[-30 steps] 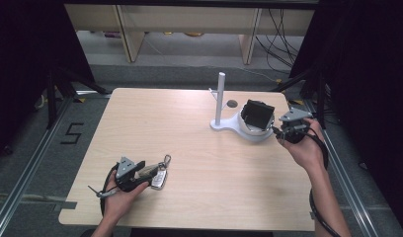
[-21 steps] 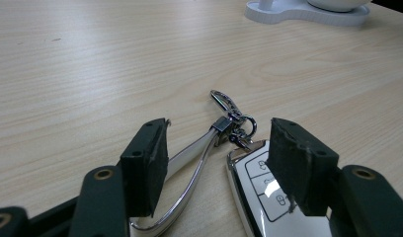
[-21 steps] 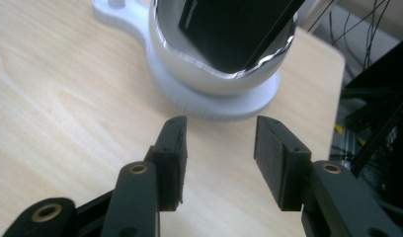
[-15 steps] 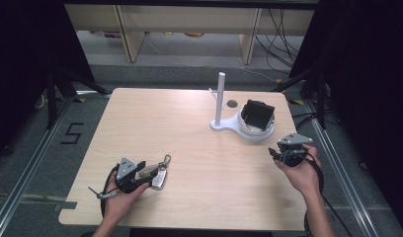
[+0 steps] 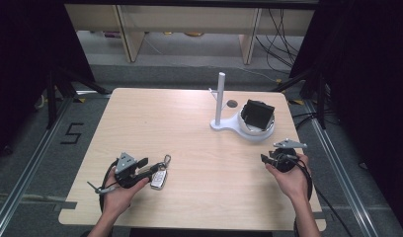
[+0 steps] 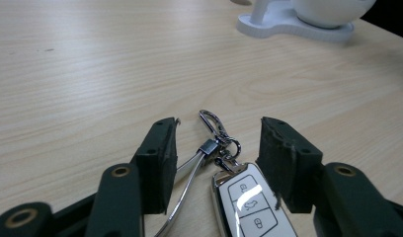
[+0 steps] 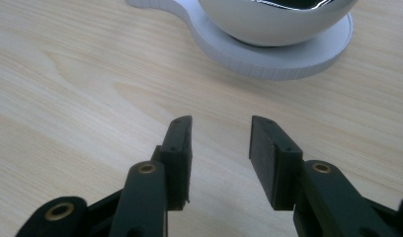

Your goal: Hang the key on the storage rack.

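Note:
A car key fob (image 5: 158,178) (image 6: 251,207) with a silver ring and clasp (image 6: 215,133) lies on the wooden table (image 5: 189,143) at the front left. My left gripper (image 5: 149,165) (image 6: 218,148) is open, its jaws either side of the fob's ring end without closing on it. My right gripper (image 5: 266,159) (image 7: 220,143) rests open at the front right, nothing between its jaws. Just beyond it stands a white stand (image 5: 239,126) (image 7: 268,54) with an upright post (image 5: 220,98) and a bowl holding a black wallet-like object (image 5: 257,114).
A small dark hole (image 5: 232,103) sits in the table behind the post. Cables trail from both grippers off the front edge. Shelving and a floor with cables lie beyond the far edge.
My right gripper has drawn back from the white bowl toward the front right of the table, leaving the black object in the bowl. The left gripper and fob stayed put.

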### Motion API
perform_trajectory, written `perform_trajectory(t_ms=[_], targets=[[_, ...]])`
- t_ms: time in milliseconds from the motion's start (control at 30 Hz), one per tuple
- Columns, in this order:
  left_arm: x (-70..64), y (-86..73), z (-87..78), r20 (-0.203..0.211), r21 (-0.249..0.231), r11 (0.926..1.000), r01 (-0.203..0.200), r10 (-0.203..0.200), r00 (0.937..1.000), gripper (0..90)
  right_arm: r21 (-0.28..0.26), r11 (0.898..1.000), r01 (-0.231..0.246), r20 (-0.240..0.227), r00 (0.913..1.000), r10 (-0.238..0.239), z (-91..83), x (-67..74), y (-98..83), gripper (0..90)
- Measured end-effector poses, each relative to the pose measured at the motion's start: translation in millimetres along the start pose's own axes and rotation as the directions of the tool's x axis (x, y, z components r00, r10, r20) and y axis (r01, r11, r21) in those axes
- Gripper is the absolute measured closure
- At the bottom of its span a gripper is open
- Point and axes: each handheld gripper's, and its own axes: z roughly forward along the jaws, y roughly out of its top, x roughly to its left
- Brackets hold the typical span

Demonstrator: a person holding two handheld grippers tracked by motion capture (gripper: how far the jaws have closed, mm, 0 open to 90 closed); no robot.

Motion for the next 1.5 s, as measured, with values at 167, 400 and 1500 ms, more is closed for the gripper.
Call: perform_trajectory(t_ms=[167,400,1500], targets=[[0.5,17.7,12.8,0.018,0.121,0.9927,-0.009,0.007,0.9998,50.8,-0.006,1.0,0.01,-0.005,0.9999,-0.01,-1.3,-2.0,1.1,60.0],[1.2,31.7,35.3,0.038,0.231,0.9725,-0.032,0.023,0.999,53.2,0.019,1.0,0.003,-0.009,1.0,-0.003,-0.6,-1.8,-1.6,59.3],[7.2,30.8,66.5,0.052,0.419,0.9081,0.014,-0.039,0.9979,66.2,0.023,0.998,0.05,-0.013,0.9987,-0.05,0.8,-0.2,0.4,57.0]])
